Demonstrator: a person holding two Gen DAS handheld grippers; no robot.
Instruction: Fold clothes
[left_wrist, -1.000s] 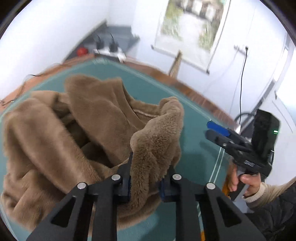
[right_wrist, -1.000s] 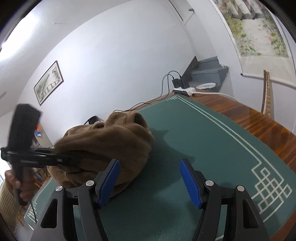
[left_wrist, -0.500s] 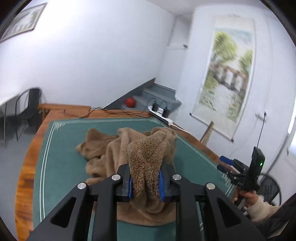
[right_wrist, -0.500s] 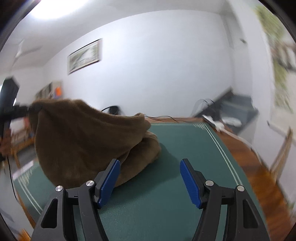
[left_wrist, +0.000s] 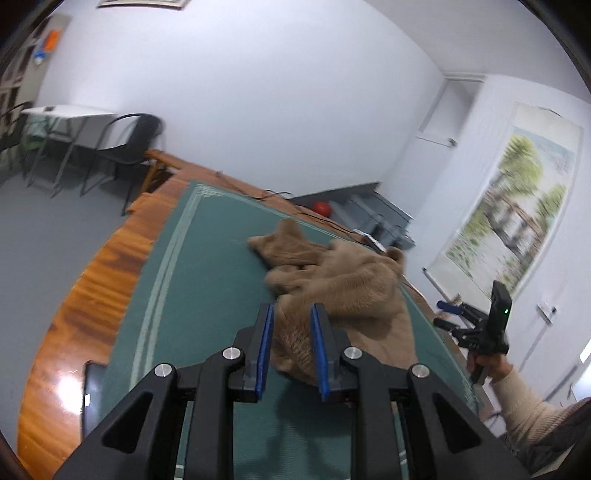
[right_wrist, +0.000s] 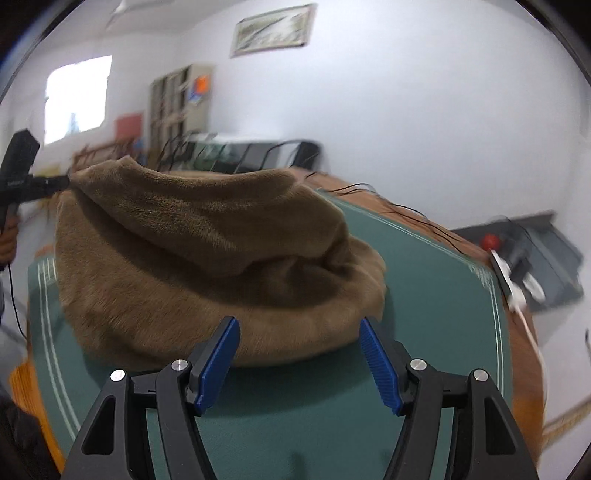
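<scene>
Brown fleece (left_wrist: 332, 284) between left tongs (left_wrist: 291, 343)

Tan-brown plush garment (right_wrist: 207, 258) shown on a dark green mat (left_wrist: 207, 295) bordered near its edges by pale double lines, with a pale lattice motif at the far corner. The table (left_wrist: 92, 295) is seen in glossy orange-brown wood grain. Black gripper bodies are fitted with blue ribbed pads (right_wrist: 376, 362). A red ball (left_wrist: 323, 208) is visible beyond the far edge.

Green mat (left_wrist: 207, 266) on wooden table (left_wrist: 96, 280); red ball (left_wrist: 322, 209); scroll painting (left_wrist: 513, 206).
</scene>
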